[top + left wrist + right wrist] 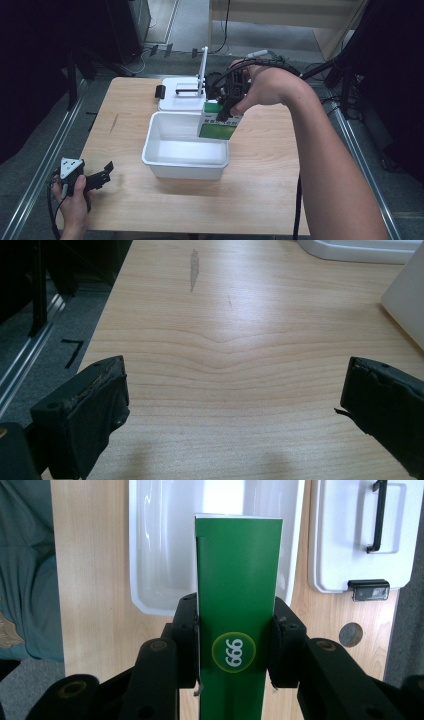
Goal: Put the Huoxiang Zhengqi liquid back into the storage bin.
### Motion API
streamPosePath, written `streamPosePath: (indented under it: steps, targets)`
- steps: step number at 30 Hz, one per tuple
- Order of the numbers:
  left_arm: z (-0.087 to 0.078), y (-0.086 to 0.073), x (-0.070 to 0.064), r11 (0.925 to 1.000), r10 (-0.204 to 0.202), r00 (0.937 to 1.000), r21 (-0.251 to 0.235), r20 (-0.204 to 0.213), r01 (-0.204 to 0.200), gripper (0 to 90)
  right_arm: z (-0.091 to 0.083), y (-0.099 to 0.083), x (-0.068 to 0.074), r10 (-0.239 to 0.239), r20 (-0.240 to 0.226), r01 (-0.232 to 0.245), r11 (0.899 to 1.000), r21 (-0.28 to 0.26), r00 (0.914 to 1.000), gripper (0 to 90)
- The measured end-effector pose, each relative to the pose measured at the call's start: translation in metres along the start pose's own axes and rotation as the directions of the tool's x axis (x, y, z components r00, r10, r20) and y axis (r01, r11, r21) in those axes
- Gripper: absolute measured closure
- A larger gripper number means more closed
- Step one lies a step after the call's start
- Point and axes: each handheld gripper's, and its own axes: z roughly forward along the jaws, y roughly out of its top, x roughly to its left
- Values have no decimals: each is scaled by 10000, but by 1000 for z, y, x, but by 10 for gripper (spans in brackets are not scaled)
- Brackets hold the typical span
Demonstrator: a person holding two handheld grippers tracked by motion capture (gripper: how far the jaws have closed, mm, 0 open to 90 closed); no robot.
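Observation:
A green and white carton (218, 121) hangs upright over the far right corner of the white tub (160, 160), its lower end inside the rim. My right gripper (227, 102) is shut on it from above. In the right gripper view the green box (237, 610) marked "999" is pinched between my two black jaws, right gripper (235, 647), with the tub (150, 555) beneath it. My left gripper (102, 172) rests low at the table's front left, open, held by a hand. In the left gripper view its fingers (95, 410) stand wide apart over bare wood, left gripper (232, 390).
The tub's white lid (180, 97) with a black handle and latch lies behind the tub; the lid (350, 545) appears beside it. A white upright post (203, 70) stands at the lid. A round hole (351, 634) marks the tabletop. The wooden table (260, 190) has free room front and right.

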Motion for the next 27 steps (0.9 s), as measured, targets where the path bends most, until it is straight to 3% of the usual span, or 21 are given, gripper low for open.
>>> streamPosePath:
  steps: [1,27]
  targets:
    - [0,0,0,10000,-7,10000,1,0,7,0,1,1,1,156,-62,-155,9998,107,9999,647]
    - [0,0,0,10000,19,10000,-5,-6,-19,0,47,12,0,-90,-398,103,9994,339,9992,646]
